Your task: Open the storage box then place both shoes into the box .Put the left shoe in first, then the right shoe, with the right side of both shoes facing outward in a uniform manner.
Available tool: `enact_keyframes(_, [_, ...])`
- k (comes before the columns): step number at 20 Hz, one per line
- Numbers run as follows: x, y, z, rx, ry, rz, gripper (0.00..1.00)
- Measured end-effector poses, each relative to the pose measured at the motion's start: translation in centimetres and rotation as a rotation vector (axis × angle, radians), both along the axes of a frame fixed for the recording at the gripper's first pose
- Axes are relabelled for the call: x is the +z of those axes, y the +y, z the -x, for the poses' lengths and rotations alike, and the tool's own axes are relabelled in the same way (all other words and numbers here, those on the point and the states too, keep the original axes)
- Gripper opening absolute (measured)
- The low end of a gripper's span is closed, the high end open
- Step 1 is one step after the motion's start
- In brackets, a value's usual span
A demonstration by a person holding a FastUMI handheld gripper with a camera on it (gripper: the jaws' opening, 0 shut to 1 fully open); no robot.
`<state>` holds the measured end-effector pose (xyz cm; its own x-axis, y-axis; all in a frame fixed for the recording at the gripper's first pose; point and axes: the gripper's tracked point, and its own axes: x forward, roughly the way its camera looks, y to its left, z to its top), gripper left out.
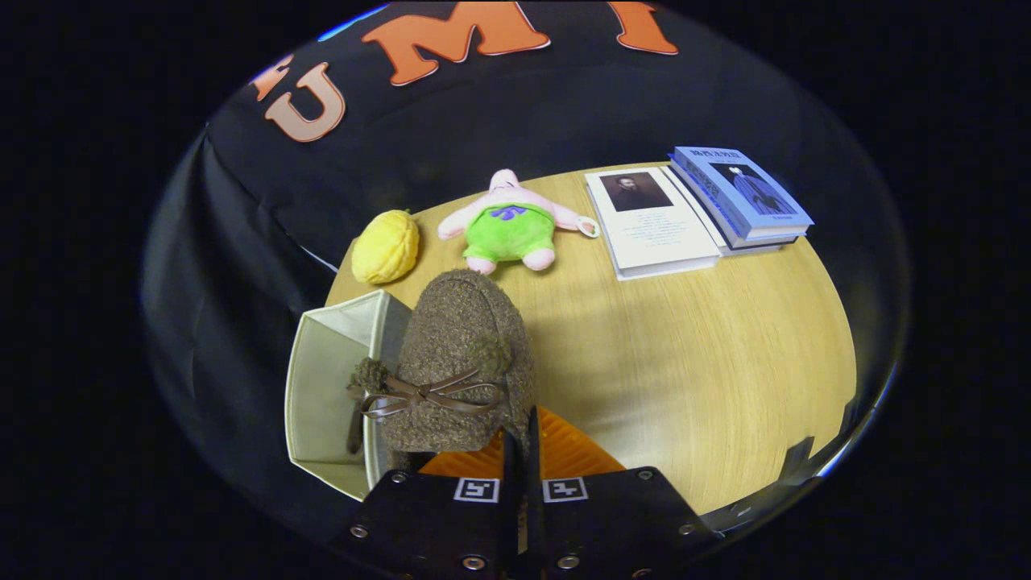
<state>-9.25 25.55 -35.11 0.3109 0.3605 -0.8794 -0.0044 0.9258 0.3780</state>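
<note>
Fingers (522,451) pinched narrow on the heel of a brown fuzzy shoe (463,362), held above the open storage box (326,387) at the surface's (709,362) near left; the shoe hides the box's right side.

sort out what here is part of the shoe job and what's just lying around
Job: brown fuzzy shoe clamped in the gripper; open storage box beside it.

Lying about: yellow plush, pink and green plush toy, white book, blue books.
</note>
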Motion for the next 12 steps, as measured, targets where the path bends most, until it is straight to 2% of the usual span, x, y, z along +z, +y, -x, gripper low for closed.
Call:
enact_keyframes(6, [5.0,7.7,-1.3,0.063,-0.069,-0.061,0.05])
enact_keyframes(12, [4.8,13.5,-1.2,0.093,-0.057,-0.055,0.05])
